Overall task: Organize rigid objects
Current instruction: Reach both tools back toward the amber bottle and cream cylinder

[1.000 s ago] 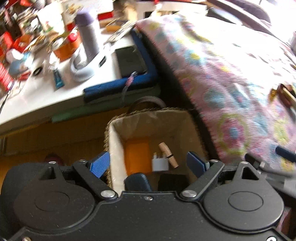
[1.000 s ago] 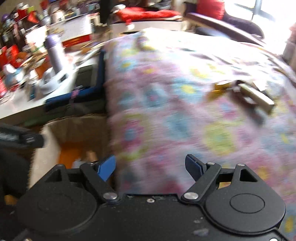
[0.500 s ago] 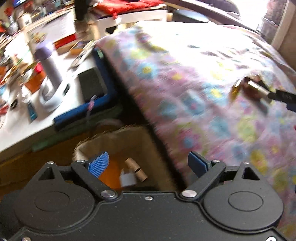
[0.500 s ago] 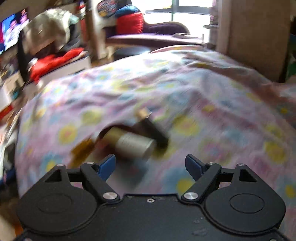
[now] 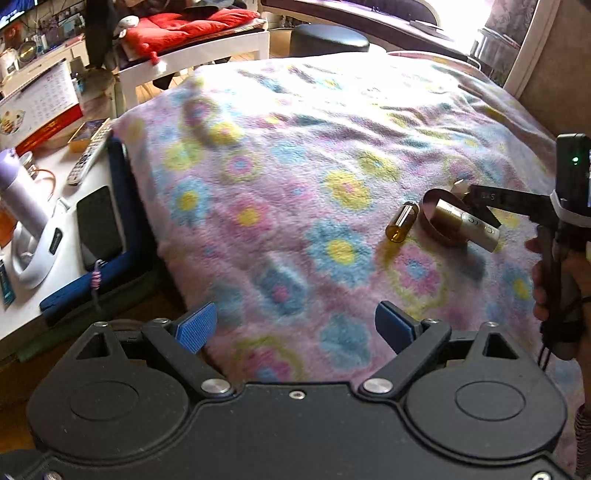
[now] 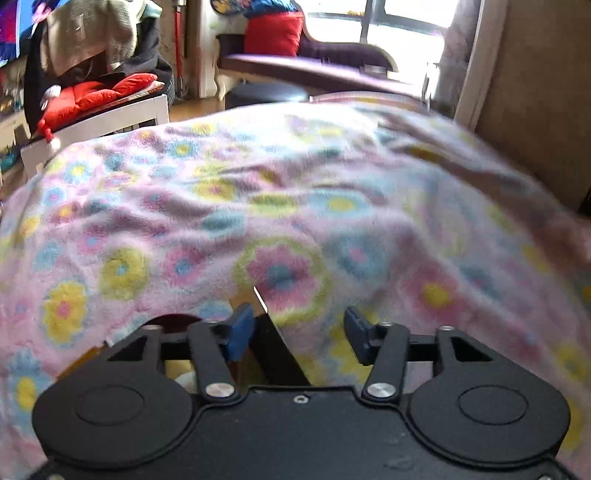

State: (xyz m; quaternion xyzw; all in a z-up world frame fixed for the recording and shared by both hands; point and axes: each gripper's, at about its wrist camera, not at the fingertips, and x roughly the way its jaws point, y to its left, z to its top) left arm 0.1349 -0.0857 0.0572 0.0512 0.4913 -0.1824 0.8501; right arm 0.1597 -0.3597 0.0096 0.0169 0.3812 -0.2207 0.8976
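Note:
On the flowered blanket (image 5: 295,177) lie a small amber vial (image 5: 402,223), a dark brown ring (image 5: 436,221) and a gold-and-white cylinder (image 5: 467,226). My right gripper (image 5: 480,206) reaches over them from the right; in the right wrist view (image 6: 299,332) its jaws are partly open, with a thin black flat object (image 6: 275,343) standing beside the left finger (image 6: 240,330), not clamped. My left gripper (image 5: 295,325) is open and empty, hovering above the blanket's near edge, well short of the objects.
A white side table (image 5: 70,177) at left holds a lilac bottle (image 5: 20,199), a white holder (image 5: 40,251), a black phone (image 5: 99,225) and a remote (image 5: 88,157). A blue pad (image 5: 122,221) lines the bed edge. A chair with red cushions (image 5: 184,26) stands behind.
My left gripper has swung up from the basket toward the bed. My right gripper has moved down onto the objects and its jaws have narrowed.

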